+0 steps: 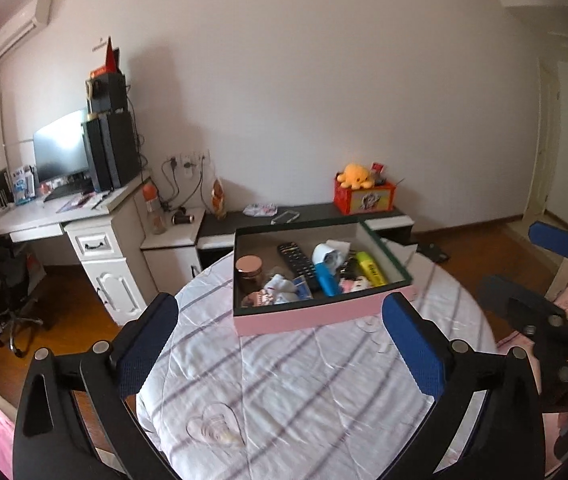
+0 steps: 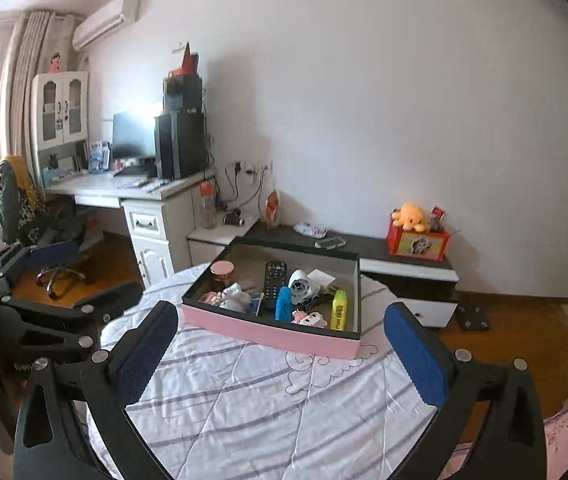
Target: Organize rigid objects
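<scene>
A pink box (image 1: pixel 316 316) (image 2: pixel 267 334) with a dark rim sits on the striped quilt. Inside lie a black remote (image 1: pixel 298 264) (image 2: pixel 273 284), a blue object (image 1: pixel 327 280) (image 2: pixel 283 304), a yellow highlighter (image 1: pixel 371 268) (image 2: pixel 339 310), a brown jar with a pink lid (image 1: pixel 249 270) (image 2: pixel 221 274), a white round gadget (image 1: pixel 326 256) (image 2: pixel 302 286) and small white items. My left gripper (image 1: pixel 279 312) is open and empty, just short of the box. My right gripper (image 2: pixel 279 320) is open and empty, near the box's front wall. The right gripper also shows in the left wrist view (image 1: pixel 524 268).
The quilt (image 1: pixel 292 392) (image 2: pixel 267 404) covers a rounded surface that drops off to a wooden floor. Beyond stand a white desk (image 1: pixel 95 240) with a monitor, an office chair (image 2: pixel 23 216), and a low cabinet (image 2: pixel 408 268) with a red box and orange plush toy (image 2: pixel 412 216).
</scene>
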`<control>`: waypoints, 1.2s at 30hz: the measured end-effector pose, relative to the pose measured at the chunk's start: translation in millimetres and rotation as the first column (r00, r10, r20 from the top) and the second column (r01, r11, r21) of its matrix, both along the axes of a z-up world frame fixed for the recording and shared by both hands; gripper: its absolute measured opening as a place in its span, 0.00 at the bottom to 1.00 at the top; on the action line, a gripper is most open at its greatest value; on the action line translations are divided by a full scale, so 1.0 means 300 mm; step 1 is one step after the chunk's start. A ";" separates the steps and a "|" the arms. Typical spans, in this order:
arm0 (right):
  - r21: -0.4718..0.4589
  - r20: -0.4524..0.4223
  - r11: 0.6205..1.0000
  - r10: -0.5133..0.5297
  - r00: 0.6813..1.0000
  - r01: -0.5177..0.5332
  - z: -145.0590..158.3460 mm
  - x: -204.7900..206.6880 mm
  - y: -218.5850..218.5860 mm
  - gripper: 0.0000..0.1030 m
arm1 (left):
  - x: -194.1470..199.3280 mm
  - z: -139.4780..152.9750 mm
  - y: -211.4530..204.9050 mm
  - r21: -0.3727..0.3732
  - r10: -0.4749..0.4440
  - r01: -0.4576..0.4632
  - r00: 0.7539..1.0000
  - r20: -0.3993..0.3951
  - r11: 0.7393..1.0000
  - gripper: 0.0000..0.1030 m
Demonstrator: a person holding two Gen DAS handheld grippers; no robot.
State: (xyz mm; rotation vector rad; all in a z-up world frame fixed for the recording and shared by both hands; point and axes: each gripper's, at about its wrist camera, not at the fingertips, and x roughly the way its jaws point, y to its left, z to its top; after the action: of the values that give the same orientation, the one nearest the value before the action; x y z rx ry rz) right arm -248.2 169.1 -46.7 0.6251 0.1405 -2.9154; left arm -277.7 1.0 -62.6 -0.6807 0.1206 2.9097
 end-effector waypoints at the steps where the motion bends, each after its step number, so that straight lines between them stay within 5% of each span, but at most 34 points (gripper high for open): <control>1: 0.003 -0.021 1.000 -0.011 1.000 0.011 0.009 0.036 0.001 1.00 | 0.034 0.007 0.009 -0.002 -0.002 0.002 1.000 -0.014 1.000 1.00; 21: -0.003 -0.220 1.000 -0.030 0.975 0.030 0.137 0.431 -0.034 1.00 | 0.475 0.131 -0.012 -0.007 0.093 -0.099 0.953 -0.289 0.995 1.00; 36: -0.018 -0.310 0.999 -0.038 0.950 0.034 0.162 0.627 -0.058 1.00 | 0.681 0.164 -0.042 0.034 0.107 -0.102 0.926 -0.361 0.994 1.00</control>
State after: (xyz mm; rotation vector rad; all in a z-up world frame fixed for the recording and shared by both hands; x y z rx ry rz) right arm -60.1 151.6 2.0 0.1635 0.1476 -3.0270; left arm -73.5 -11.6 -13.4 -0.1422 0.1068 3.1038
